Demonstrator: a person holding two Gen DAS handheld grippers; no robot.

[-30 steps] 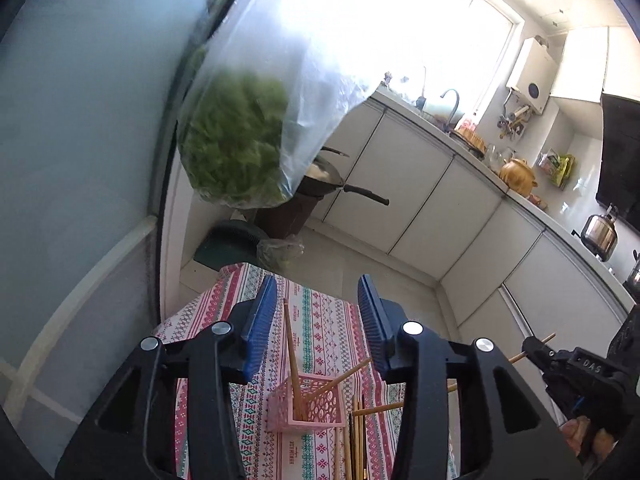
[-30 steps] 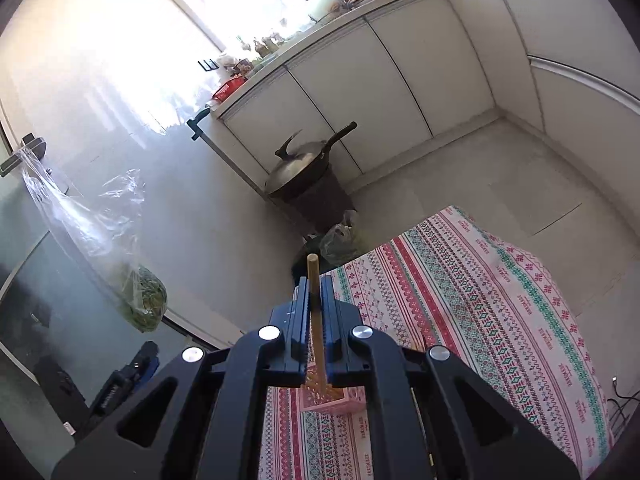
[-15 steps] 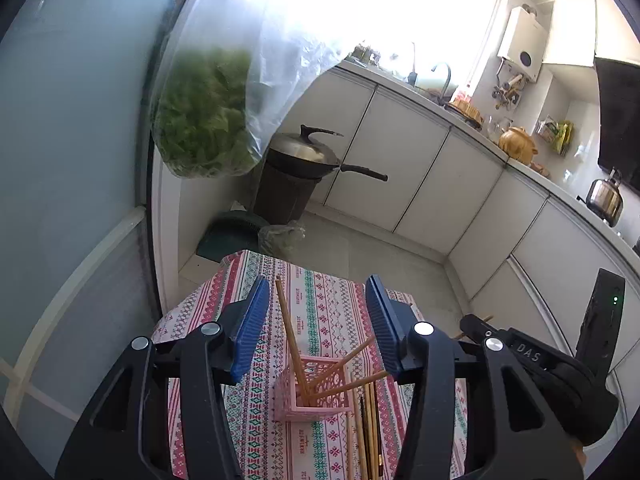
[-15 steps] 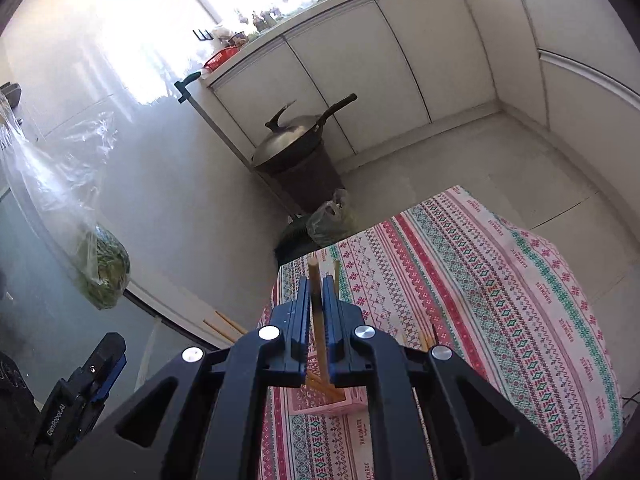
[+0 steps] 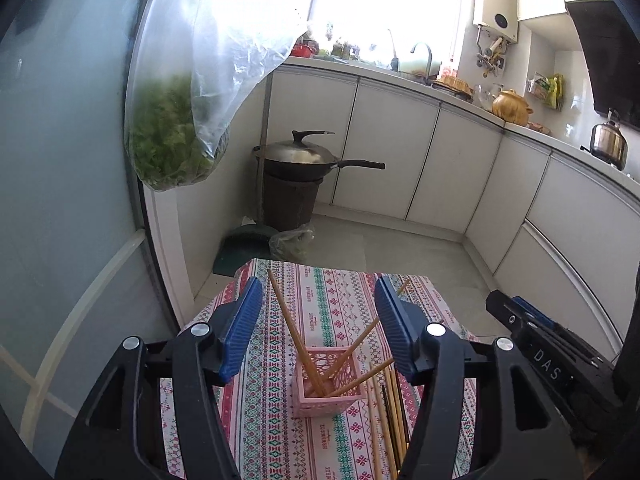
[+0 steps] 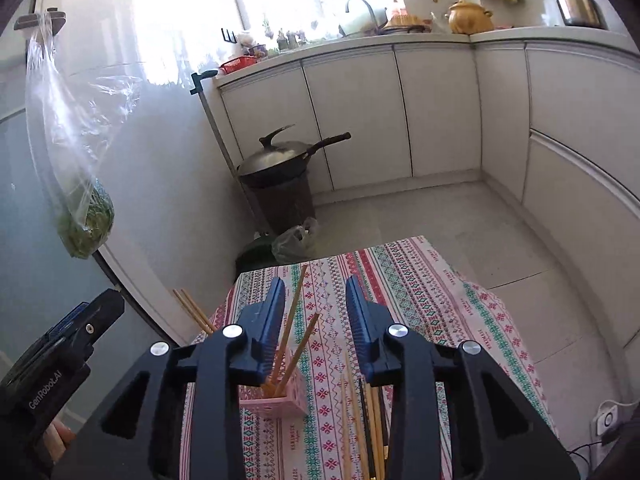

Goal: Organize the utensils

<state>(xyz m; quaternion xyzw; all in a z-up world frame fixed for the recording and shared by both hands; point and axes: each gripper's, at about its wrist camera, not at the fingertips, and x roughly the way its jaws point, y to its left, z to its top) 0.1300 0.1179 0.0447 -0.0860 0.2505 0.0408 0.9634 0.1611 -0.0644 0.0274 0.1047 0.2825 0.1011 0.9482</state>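
Observation:
A pink lattice holder (image 5: 328,384) (image 6: 280,398) stands on the patterned tablecloth (image 5: 340,292) (image 6: 420,300), with several wooden chopsticks (image 5: 292,328) (image 6: 294,320) leaning in it. More loose chopsticks (image 5: 390,412) (image 6: 360,420) lie on the cloth just right of the holder. My left gripper (image 5: 318,312) hovers above and short of the holder; its jaws are opening with nothing between the pads. My right gripper (image 6: 316,316) hovers over the holder too. Its jaws are opening, and the pads touch no chopstick. Each view shows the other gripper at its edge (image 5: 540,344) (image 6: 60,340).
A lidded wok on a dark bin (image 5: 296,160) stands on the floor beyond the table, with a green dustpan (image 5: 244,240) and a plastic bag beside it. A bag of greens (image 5: 168,140) hangs by the glass door at the left. White cabinets line the back and right.
The right gripper went from shut on one upright chopstick to open, and that chopstick now stands in the holder. The left jaws widened. Both views rolled more level and drew closer to the holder.

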